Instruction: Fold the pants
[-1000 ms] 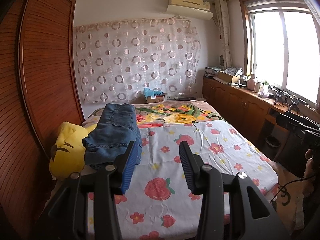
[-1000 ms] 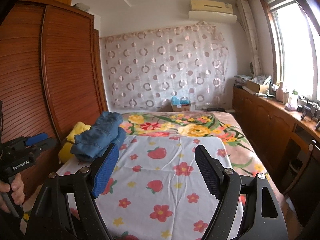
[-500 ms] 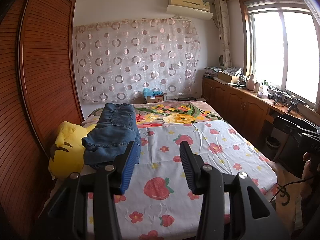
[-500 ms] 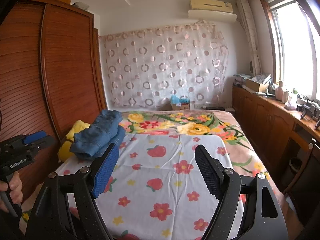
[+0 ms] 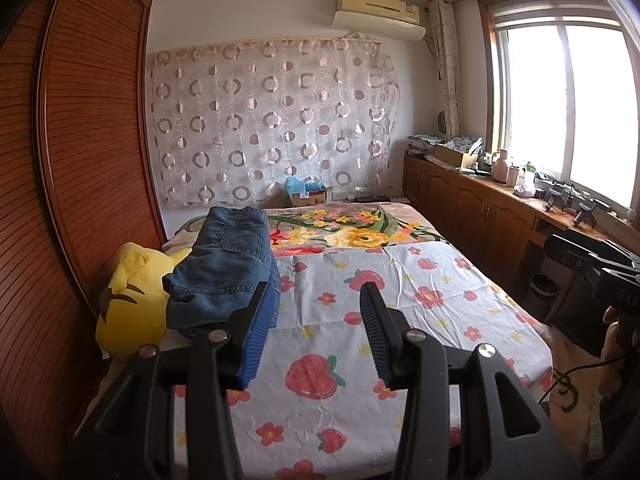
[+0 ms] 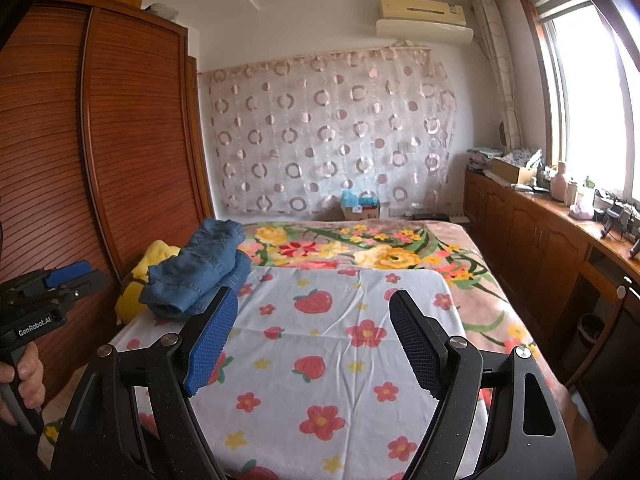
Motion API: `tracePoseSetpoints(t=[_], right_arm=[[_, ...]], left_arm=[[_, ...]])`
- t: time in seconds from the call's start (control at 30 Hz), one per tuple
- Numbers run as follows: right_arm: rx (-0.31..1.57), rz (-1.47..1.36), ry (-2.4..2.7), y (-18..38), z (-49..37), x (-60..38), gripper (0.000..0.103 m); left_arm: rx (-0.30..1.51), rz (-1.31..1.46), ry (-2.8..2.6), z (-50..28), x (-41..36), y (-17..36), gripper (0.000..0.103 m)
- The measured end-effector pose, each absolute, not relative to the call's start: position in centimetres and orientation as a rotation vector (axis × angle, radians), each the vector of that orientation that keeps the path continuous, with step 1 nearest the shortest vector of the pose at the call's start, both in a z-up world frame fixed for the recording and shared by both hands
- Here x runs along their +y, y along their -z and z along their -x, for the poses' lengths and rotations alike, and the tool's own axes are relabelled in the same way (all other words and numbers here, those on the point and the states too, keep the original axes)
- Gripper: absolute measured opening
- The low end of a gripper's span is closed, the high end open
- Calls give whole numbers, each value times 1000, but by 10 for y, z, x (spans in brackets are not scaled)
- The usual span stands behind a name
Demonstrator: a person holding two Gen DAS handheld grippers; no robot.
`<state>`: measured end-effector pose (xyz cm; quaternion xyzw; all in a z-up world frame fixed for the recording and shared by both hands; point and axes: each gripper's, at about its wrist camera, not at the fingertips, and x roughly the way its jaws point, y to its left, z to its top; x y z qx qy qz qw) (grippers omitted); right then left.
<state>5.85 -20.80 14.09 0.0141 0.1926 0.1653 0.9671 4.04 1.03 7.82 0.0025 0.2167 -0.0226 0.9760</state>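
Folded blue denim pants [image 5: 226, 268] lie in a stack at the left side of the bed, partly on a yellow plush toy [image 5: 132, 300]; they also show in the right wrist view [image 6: 200, 272]. My left gripper [image 5: 314, 330] is open and empty, held above the white flowered sheet [image 5: 360, 320], just right of the pants. My right gripper [image 6: 312, 336] is open and empty, above the sheet [image 6: 340, 340], apart from the pants. The left gripper's body [image 6: 44, 296] shows at the left edge of the right wrist view.
A wooden wardrobe [image 5: 72, 160] lines the left side. A wooden counter [image 5: 500, 208] with boxes and bottles runs under the window at right. A flowered blanket [image 5: 352, 228] covers the far half of the bed. A cardboard box [image 5: 308, 196] stands behind the bed.
Both grippers have drifted very slightly; nothing was taken hold of or let go. The pants have not moved.
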Motion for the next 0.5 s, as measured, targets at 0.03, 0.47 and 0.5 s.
tracePoseSetpoints(t=[0.03,0.47,0.5], right_arm=[[390,-30,-334,-142,-59,-208,80],[394,-33,-330,-138,-57,-209,80],[393,-32,-329,-139,-57,-209,80]], left_arm=[[437,-5,46,-40,10,-78,44],[443,1,41,-38,9,-78,45],[443,2,41,-37,8,-79,45]])
